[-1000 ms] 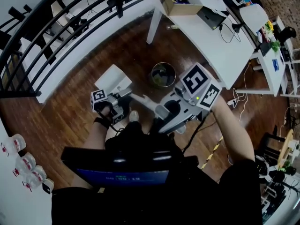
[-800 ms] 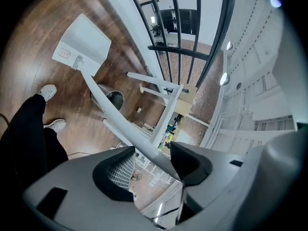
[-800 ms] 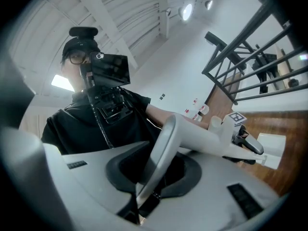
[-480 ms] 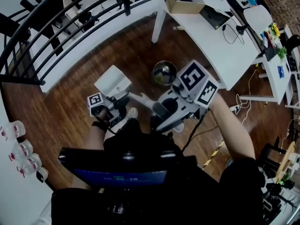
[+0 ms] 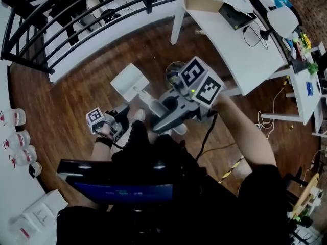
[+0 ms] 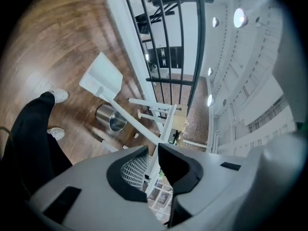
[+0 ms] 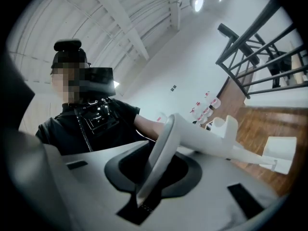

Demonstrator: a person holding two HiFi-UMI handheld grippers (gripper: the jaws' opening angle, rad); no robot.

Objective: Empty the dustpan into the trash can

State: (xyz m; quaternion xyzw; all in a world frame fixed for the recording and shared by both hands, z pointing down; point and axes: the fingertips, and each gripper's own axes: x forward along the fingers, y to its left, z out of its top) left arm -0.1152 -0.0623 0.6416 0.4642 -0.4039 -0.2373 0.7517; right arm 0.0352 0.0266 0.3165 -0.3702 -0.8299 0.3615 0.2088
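A white long-handled dustpan (image 5: 130,81) hangs over the wood floor, left of the round metal trash can (image 5: 173,71). My right gripper (image 5: 159,107) is shut on the loop end of its handle (image 7: 161,148), and the pan (image 7: 280,153) shows far out at the right gripper view's right edge. My left gripper (image 5: 121,115) is lower left, apart from the handle. Its jaws (image 6: 153,150) are closing with nothing between them and a narrow gap left. The left gripper view shows the dustpan (image 6: 102,76) above the trash can (image 6: 109,118).
A white table (image 5: 240,40) with a cardboard box (image 5: 202,3) stands right of the can. A black railing (image 5: 76,14) curves along the back. Jars (image 5: 15,137) line the left wall. The person's shoes (image 5: 137,115) and dark trousers are under the grippers.
My left gripper has let go of the dustpan's handle, drawn back to the lower left, and its jaws have narrowed. The right gripper has swung left with the dustpan, now partly covering the trash can.
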